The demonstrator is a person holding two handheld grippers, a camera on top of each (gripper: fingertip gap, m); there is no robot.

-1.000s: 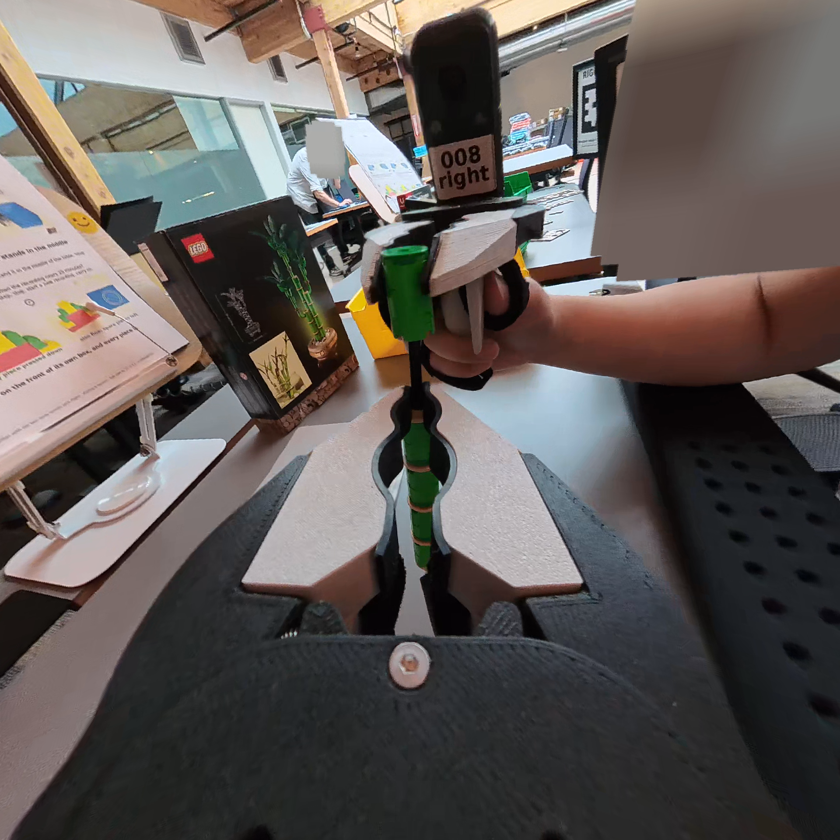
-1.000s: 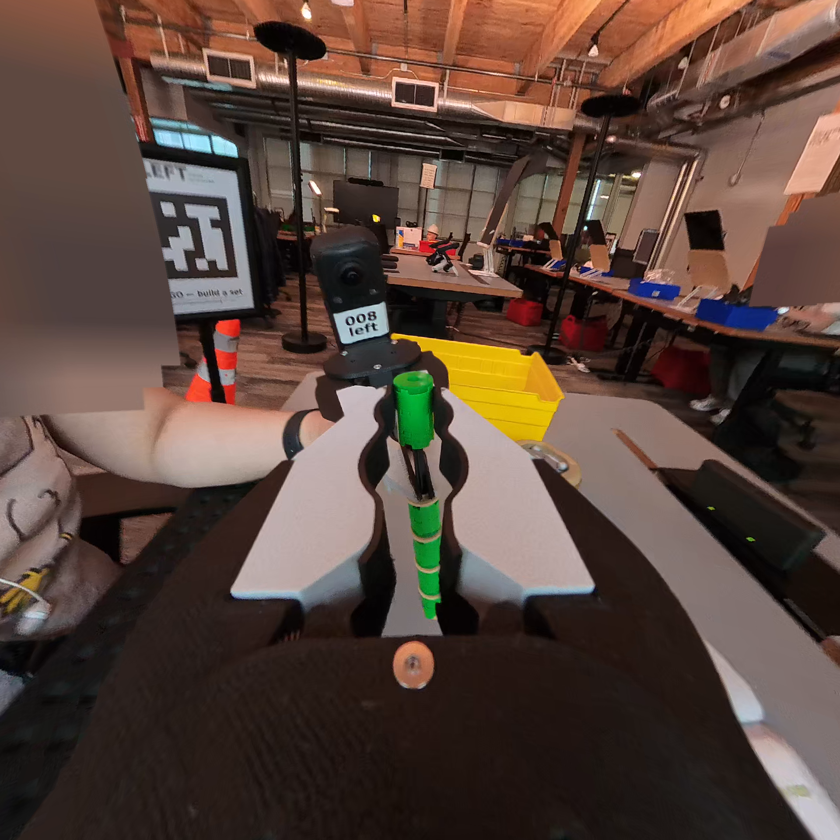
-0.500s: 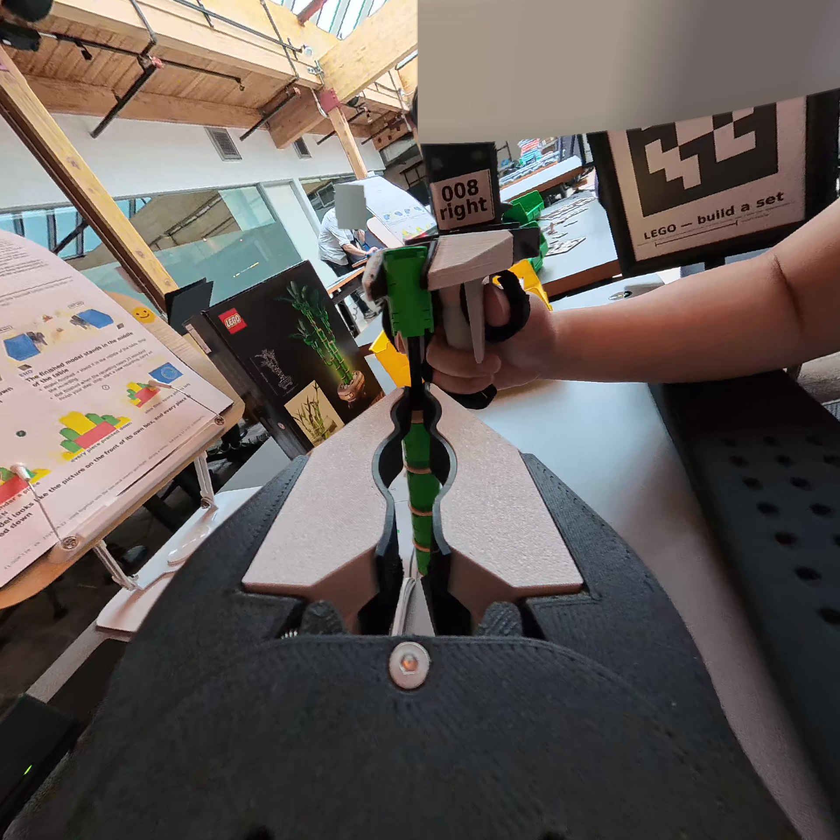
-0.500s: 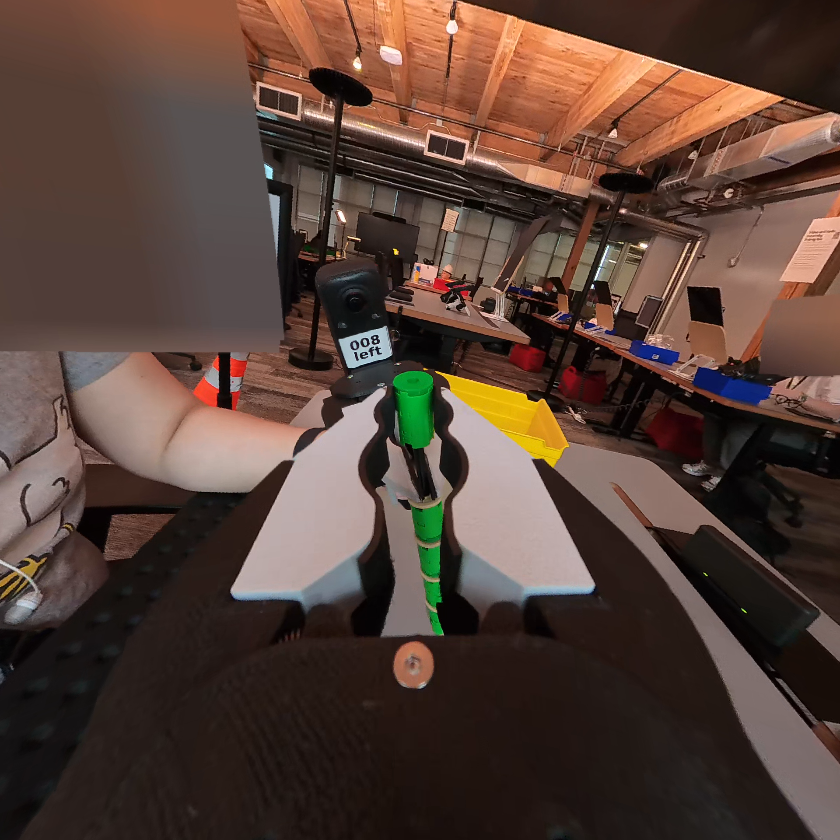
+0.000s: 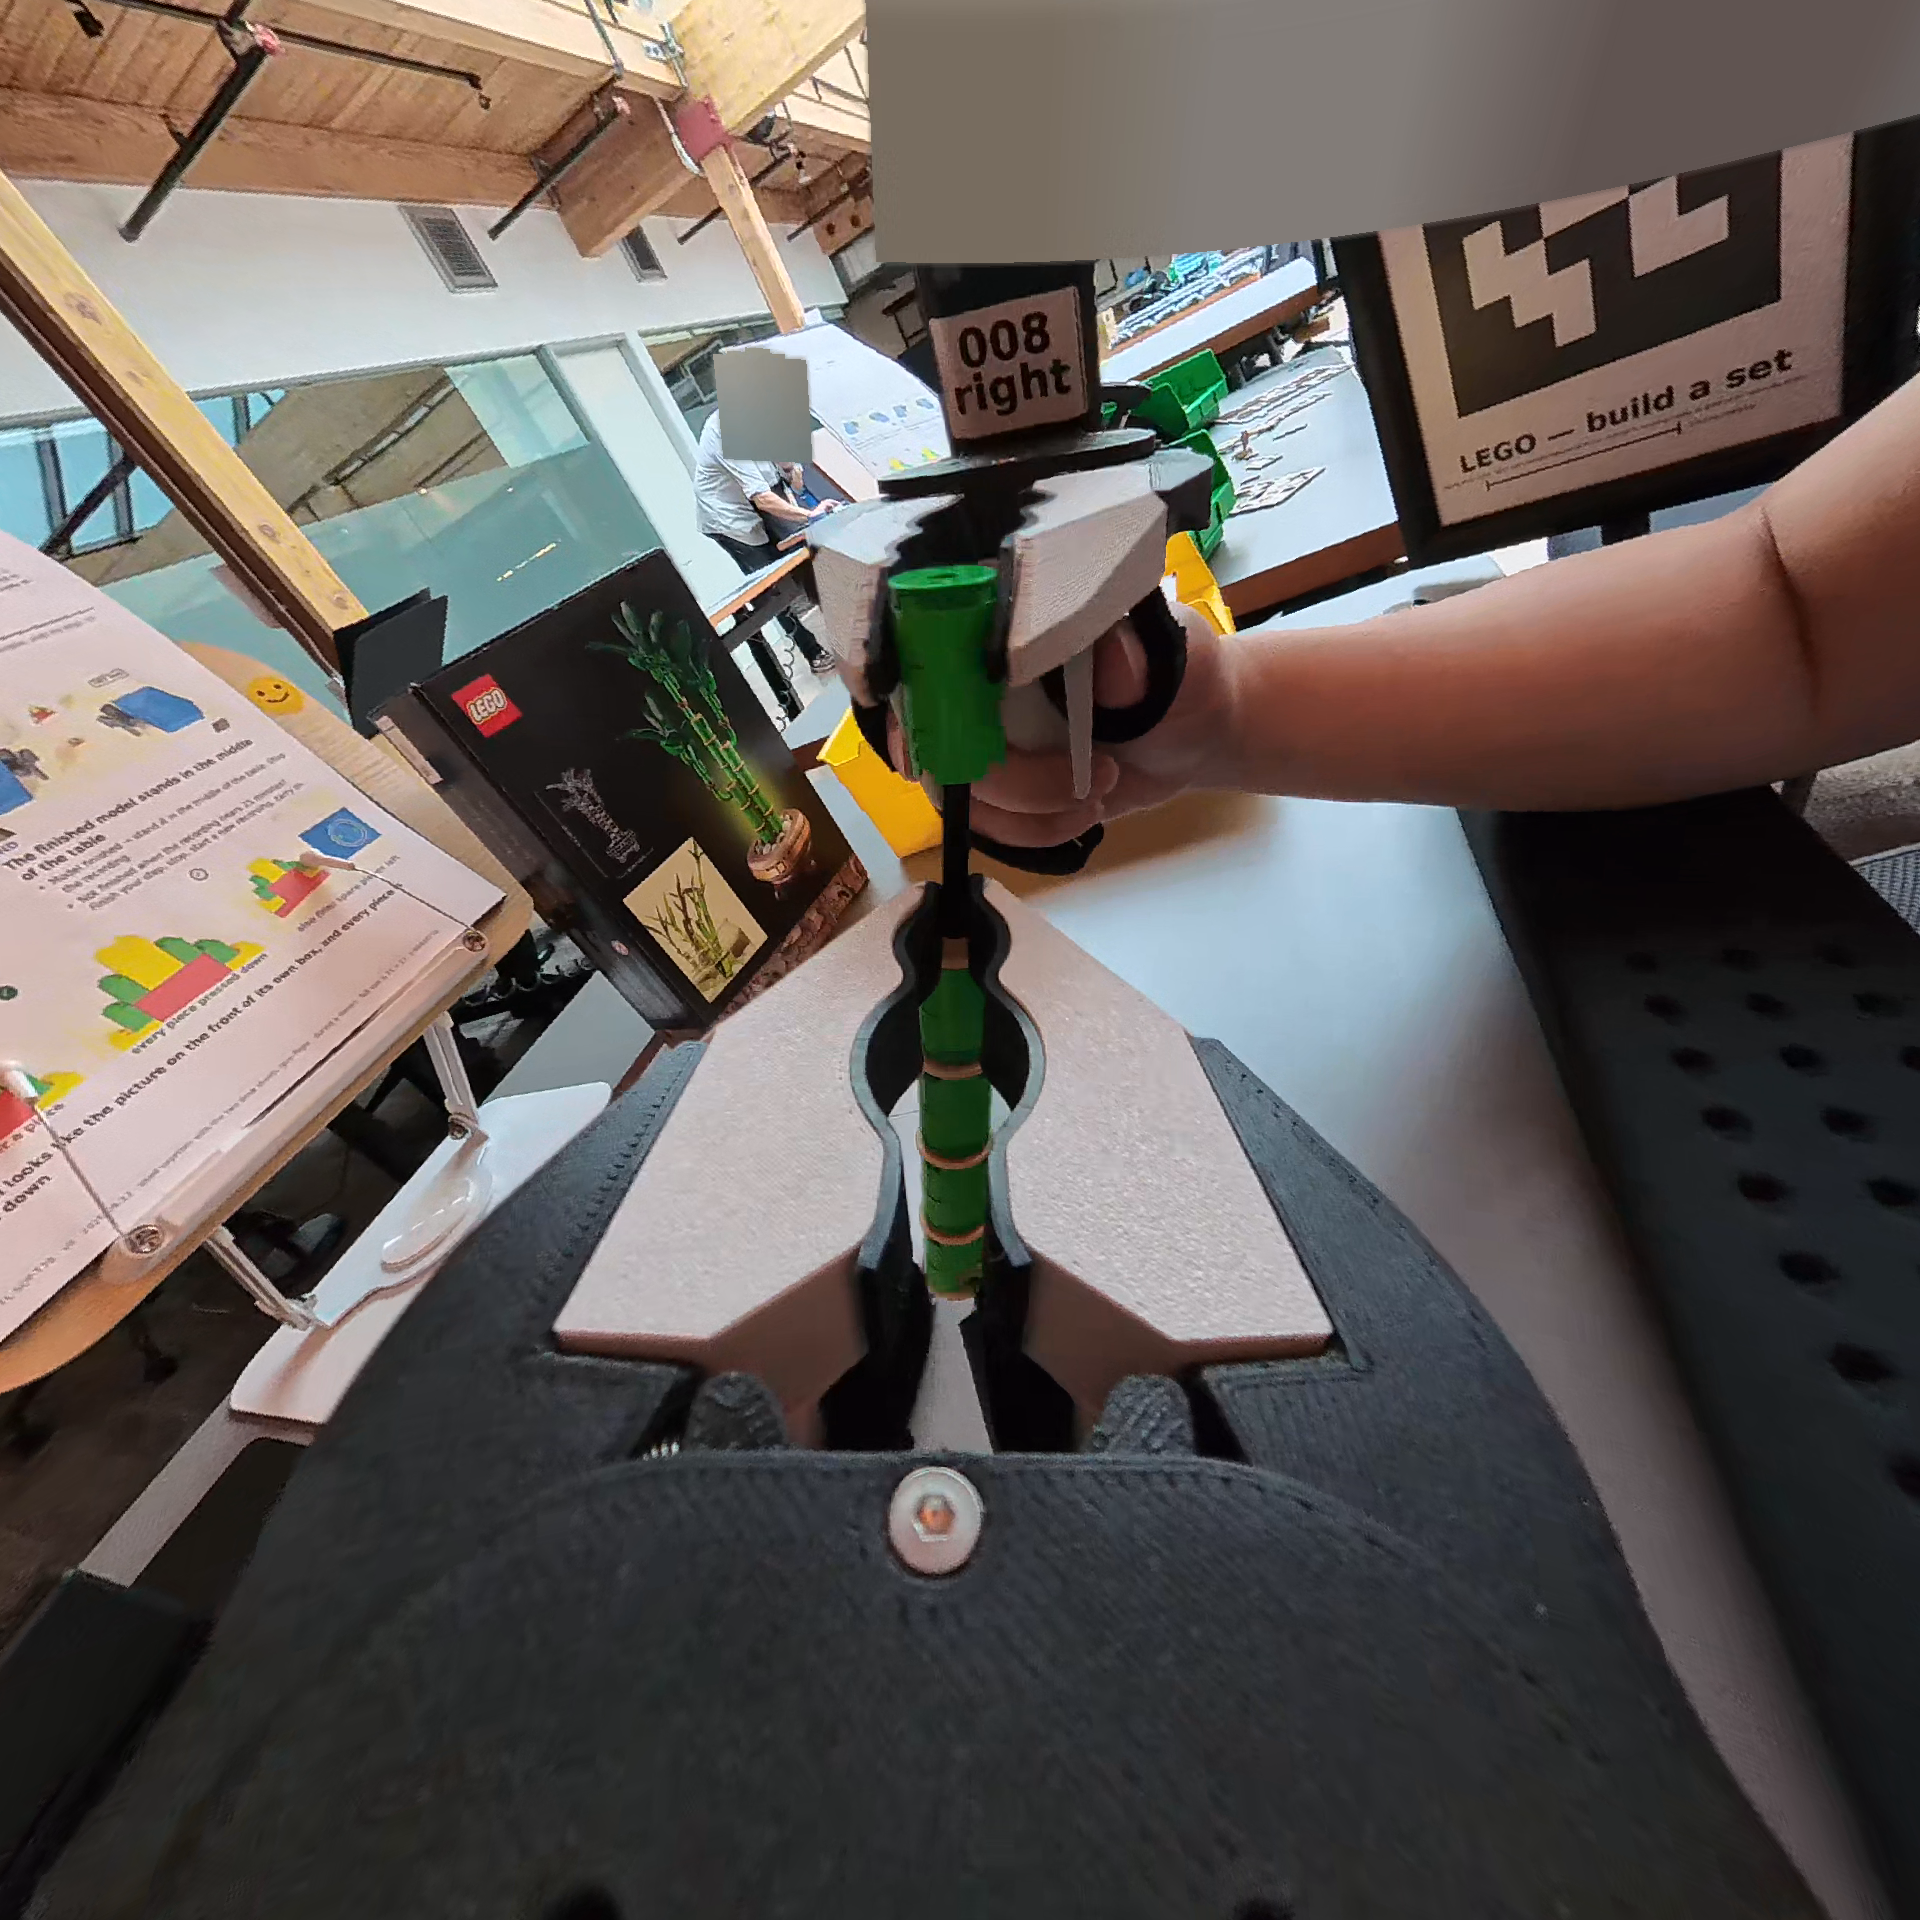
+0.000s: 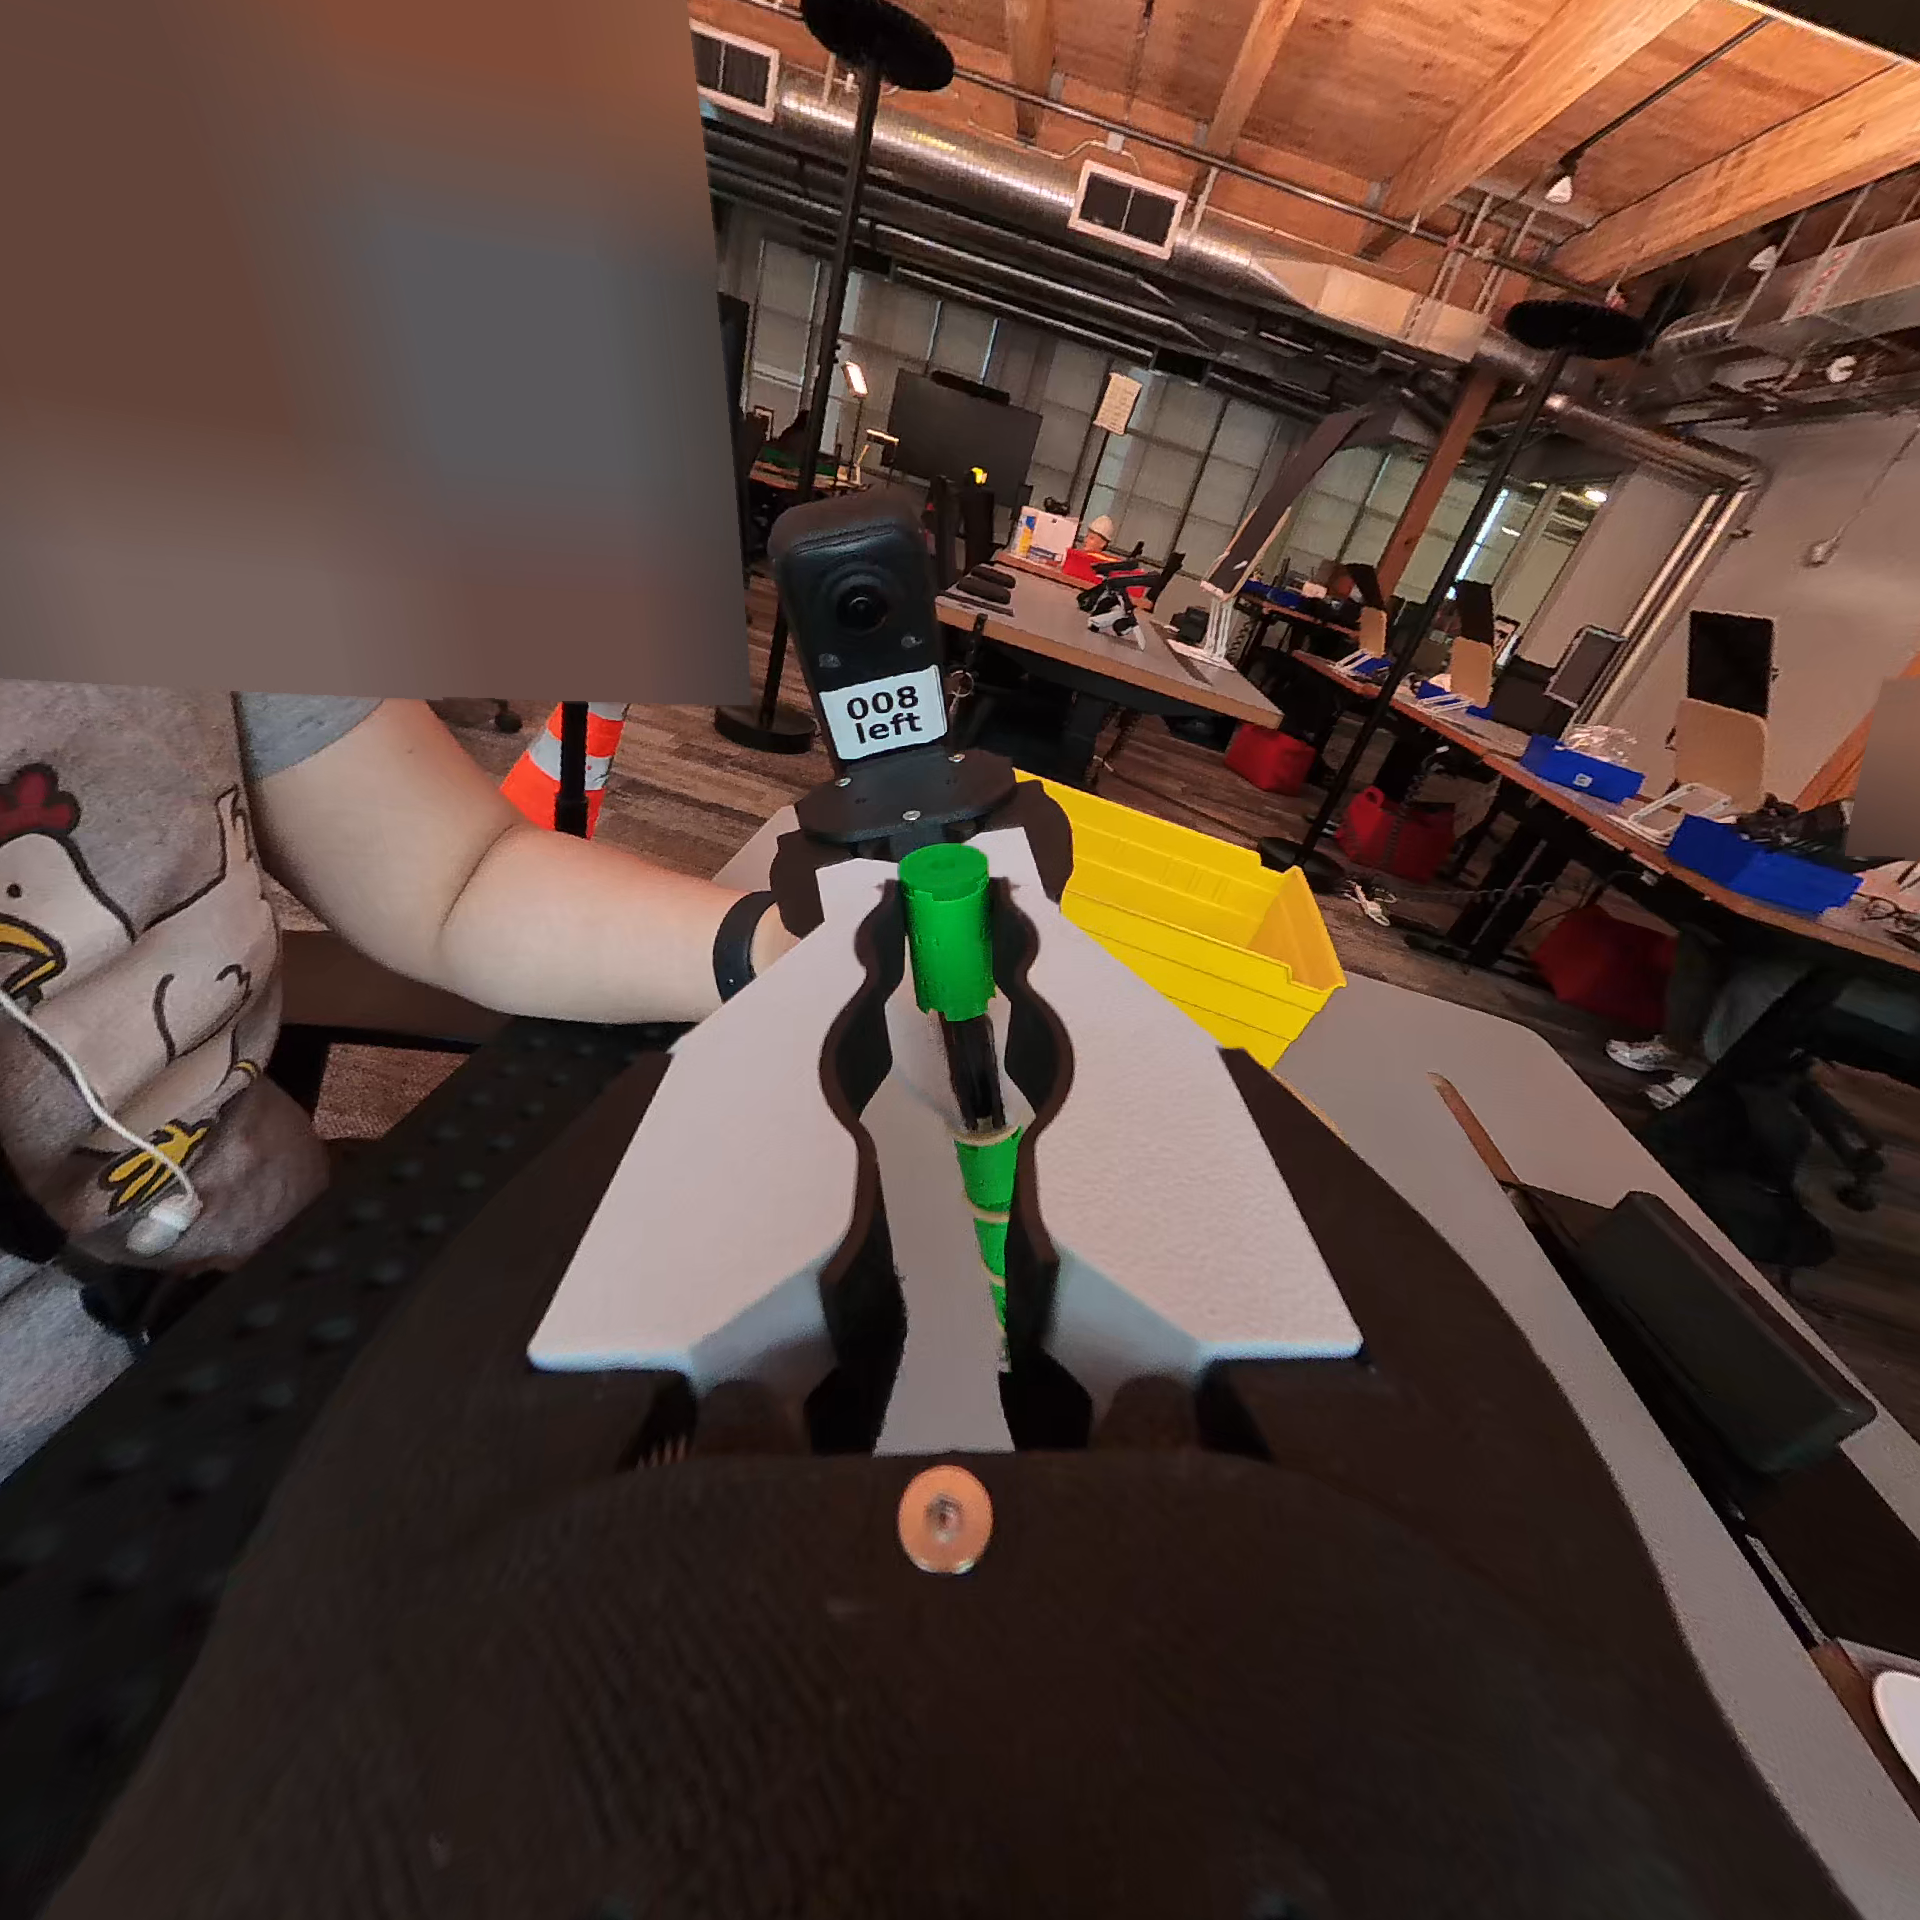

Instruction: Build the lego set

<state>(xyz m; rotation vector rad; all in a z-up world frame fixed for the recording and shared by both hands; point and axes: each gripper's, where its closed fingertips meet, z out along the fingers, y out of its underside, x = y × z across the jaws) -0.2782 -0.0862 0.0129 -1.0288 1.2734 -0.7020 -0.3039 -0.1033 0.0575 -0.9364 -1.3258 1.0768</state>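
Note:
My left gripper (image 5: pixel 954 925) is shut on a green bamboo stalk (image 5: pixel 951 1122) made of segments with tan rings. The stalk shows through the gap between my fingers. A thin black axle (image 5: pixel 956 831) rises from it into a plain green cylinder (image 5: pixel 940 675). My right gripper (image 5: pixel 940 623), hand-held, is shut on that cylinder from the far side. In the right wrist view my right gripper (image 6: pixel 948 914) pinches the cylinder (image 6: pixel 945 945) at its tips. Axle (image 6: pixel 971 1070) and stalk (image 6: pixel 982 1195) run below it. A stretch of bare axle separates cylinder and stalk.
The black set box (image 5: pixel 644 790) and an instruction sheet on a stand (image 5: pixel 208 935) stand at the left. A yellow bin (image 6: pixel 1174 935) sits at the far table edge. A perforated black mat (image 5: pixel 1714 1143) lies beside the grey table (image 5: pixel 1299 987). A marker sign (image 5: pixel 1621 260) stands behind.
Both grippers keep their holds. The pair has swung and tilted, so the background has shifted in both views. The right gripper now faces the left camera more squarely.

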